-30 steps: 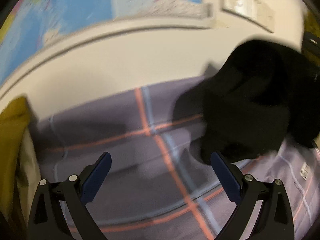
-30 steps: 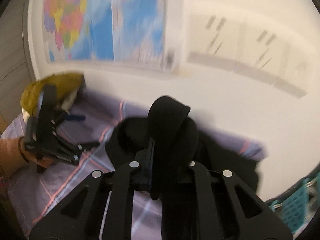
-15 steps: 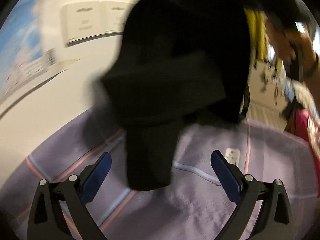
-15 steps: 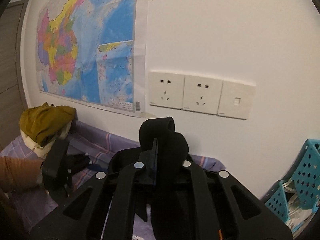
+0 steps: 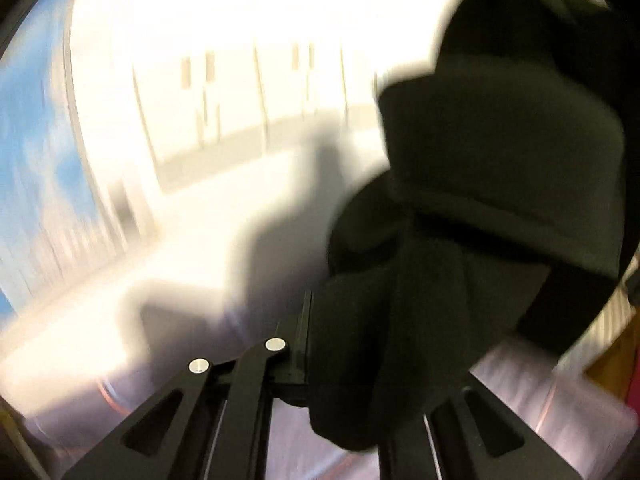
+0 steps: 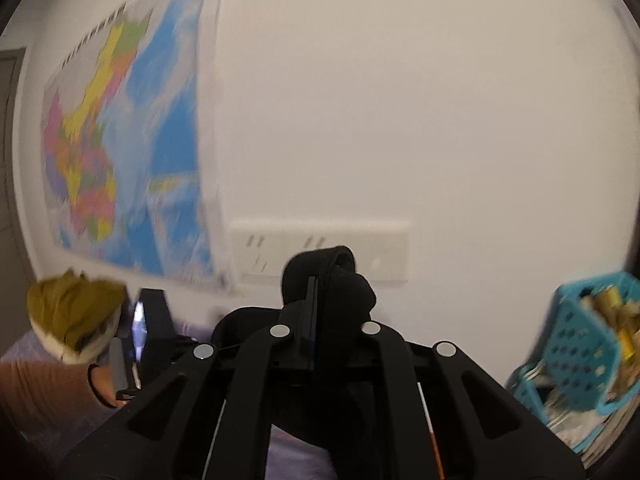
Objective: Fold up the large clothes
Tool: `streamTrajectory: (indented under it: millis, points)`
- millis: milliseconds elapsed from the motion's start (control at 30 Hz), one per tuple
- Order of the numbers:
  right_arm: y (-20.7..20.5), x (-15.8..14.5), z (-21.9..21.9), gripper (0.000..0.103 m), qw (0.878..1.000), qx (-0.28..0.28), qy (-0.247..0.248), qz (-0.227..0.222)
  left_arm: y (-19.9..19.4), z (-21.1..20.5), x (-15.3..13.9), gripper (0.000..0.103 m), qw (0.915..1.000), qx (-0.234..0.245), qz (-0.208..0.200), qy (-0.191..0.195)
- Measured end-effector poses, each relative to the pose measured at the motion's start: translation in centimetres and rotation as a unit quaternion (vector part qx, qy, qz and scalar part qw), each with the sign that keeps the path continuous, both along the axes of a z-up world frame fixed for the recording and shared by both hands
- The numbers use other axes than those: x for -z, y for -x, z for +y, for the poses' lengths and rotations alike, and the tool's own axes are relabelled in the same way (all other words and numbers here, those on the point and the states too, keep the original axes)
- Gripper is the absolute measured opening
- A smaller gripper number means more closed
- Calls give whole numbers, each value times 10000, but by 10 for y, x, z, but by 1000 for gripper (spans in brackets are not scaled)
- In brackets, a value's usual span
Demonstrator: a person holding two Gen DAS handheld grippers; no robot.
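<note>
The black garment (image 5: pixel 472 208) hangs lifted between both tongs, filling the space ahead and to the right of the left gripper (image 5: pixel 310 344), whose jaws have just been closing and now pinch a fold of it. The right gripper (image 6: pixel 314 320) is clamped on another bunch of the same cloth, which bulges above its tips. Beyond those tips are a wall map (image 6: pixel 132 160) up to the left and a socket strip (image 6: pixel 320 252) straight ahead. A blue basket (image 6: pixel 580 344) sits to the right, an olive cloth pile (image 6: pixel 72 312) to the left. Motion blur smears the left view; the right finger there is hidden under fabric.
</note>
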State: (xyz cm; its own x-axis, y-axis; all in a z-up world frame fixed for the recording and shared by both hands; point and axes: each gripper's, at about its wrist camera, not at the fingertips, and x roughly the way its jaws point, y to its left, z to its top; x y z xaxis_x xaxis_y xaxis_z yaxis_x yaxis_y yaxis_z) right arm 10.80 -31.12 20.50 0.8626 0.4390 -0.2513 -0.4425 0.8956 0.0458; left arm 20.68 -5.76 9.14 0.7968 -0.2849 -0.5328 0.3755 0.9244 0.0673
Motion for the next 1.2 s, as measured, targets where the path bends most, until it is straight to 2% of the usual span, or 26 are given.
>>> streamTrajectory:
  millis: [100, 233, 367, 467, 533, 600, 700, 833, 933, 1067, 1100, 1200]
  points:
    - [10, -45, -28, 6, 9989, 287, -188, -308, -2, -11, -60, 6, 9987, 172, -267, 393]
    - [41, -104, -51, 6, 9946, 528, -217, -868, 13, -26, -127, 6, 9941, 210, -902, 559]
    - [89, -158, -60, 6, 9859, 518, -332, -1556, 43, -18, -190, 6, 9854, 160, -1524, 738]
    - [130, -195, -59, 6, 9769, 467, -337, -2059, 75, -2, -238, 6, 9736, 79, -2039, 1019]
    - [158, -216, -60, 6, 9716, 388, -352, -2308, 116, 18, -270, 6, 9629, 28, -2426, 1184]
    - [188, -233, -61, 6, 9675, 219, -433, -2480, 159, 41, -297, 7, 9503, -42, -2882, 1172]
    - [230, -245, -53, 6, 9635, -23, -401, -2648, 226, 74, -320, 8, 9365, -157, -3337, 1069]
    - [268, -240, -34, 6, 9648, -580, -402, -2535, 326, 76, -333, 10, 9230, -432, -3794, 462]
    - [292, -224, -15, 6, 9650, -1144, -366, -2329, 376, 97, -317, 10, 9250, -618, -3750, 24]
    - [302, -196, 6, 6, 9597, -1828, -538, -2065, 448, 114, -299, 10, 9284, -953, -3554, -513]
    - [299, -189, 10, 6, 9588, -1953, -581, -1980, 460, 120, -295, 10, 9298, -1021, -3481, -625]
    - [258, -154, 30, 6, 9594, -2315, -731, -1436, 432, 130, -270, 11, 9392, -1203, -3083, -917]
